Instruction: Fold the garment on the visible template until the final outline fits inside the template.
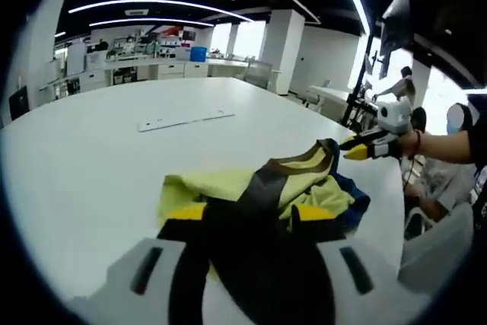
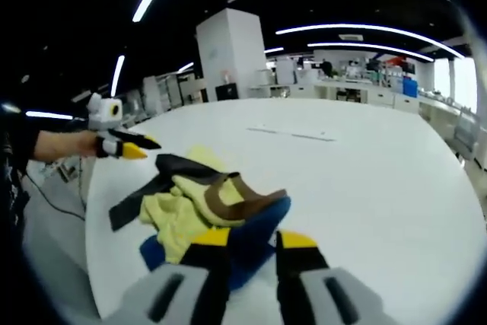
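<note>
Left gripper [image 1: 251, 215] pinching garment [image 1: 297, 180] dark edge, right gripper [image 2: 253, 240] spread at its blue edge, to spread the heap on bench [image 1: 114, 157].

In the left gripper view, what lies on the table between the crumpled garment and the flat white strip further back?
Nothing: between the garment and the white strip the left gripper view shows only bare white table.
</note>
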Available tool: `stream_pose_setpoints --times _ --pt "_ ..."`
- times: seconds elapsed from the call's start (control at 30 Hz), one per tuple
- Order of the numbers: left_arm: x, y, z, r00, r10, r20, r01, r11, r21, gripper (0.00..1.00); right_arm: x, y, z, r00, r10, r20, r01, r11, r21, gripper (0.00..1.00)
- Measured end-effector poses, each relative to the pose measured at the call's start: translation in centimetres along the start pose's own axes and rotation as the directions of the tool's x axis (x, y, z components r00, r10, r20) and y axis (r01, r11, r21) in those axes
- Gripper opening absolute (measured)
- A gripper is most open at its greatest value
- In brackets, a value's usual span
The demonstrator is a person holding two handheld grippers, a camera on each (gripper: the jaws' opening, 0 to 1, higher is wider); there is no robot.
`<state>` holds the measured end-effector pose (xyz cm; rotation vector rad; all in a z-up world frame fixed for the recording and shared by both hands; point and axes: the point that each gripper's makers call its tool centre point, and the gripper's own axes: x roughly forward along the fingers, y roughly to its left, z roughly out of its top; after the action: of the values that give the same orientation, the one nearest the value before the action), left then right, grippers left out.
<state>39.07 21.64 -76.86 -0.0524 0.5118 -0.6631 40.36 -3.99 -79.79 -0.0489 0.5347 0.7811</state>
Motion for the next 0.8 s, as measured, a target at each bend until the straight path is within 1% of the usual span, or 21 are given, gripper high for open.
stream_pose_setpoints --times 0.03,0.17,0.3,0.37,0.4,0.53,0.67,0.7,0.8 --pt "0.3 -0.4 0.0 1.000 -0.002 -0.004 0.002 1.000 0.000 0.39 0.1 0.0 -0.2 1.000 0.004 -0.004 -0.004 1.000 0.000 0.15" --pt "1.0 0.1 -0.4 1.000 -0.007 -0.016 0.007 1.000 -0.008 0.38 0.4 -0.1 -0.4 1.000 0.006 -0.008 -0.006 1.000 0.005 0.15" --pt "1.7 0.1 -0.9 0.999 -0.016 -0.035 0.016 1.000 0.002 0.36 0.6 0.0 -0.2 1.000 0.014 0.000 -0.014 1.000 0.004 0.12" --pt "2.1 0.2 -1.3 0.998 -0.012 -0.054 0.013 1.000 0.012 0.33 0.7 0.0 0.0 1.000 0.013 0.002 -0.013 1.000 0.009 0.11" --pt "2.2 0.4 -1.4 0.998 -0.014 -0.057 0.015 1.000 0.018 0.31 0.8 0.0 0.0 1.000 0.012 0.006 -0.012 1.000 0.010 0.10" --pt "2.4 0.7 -2.2 0.996 -0.026 -0.080 0.027 0.999 0.018 0.13 0.9 0.0 0.1 1.000 0.009 0.023 -0.010 1.000 0.028 0.08" --pt "2.6 0.7 -2.7 0.995 -0.040 -0.096 0.042 0.999 0.016 0.01 0.9 -0.1 0.0 0.999 0.006 0.032 -0.007 0.999 0.031 0.02" --pt "2.6 0.5 -2.7 0.994 -0.043 -0.103 0.046 0.999 0.021 0.00 0.9 -0.1 0.0 0.999 0.007 0.034 -0.008 0.999 0.033 0.00" --pt "2.6 0.4 -2.9 0.993 -0.046 -0.110 0.047 0.999 0.015 0.00 0.7 0.0 -0.1 0.999 0.005 0.039 -0.006 0.999 0.038 0.00"
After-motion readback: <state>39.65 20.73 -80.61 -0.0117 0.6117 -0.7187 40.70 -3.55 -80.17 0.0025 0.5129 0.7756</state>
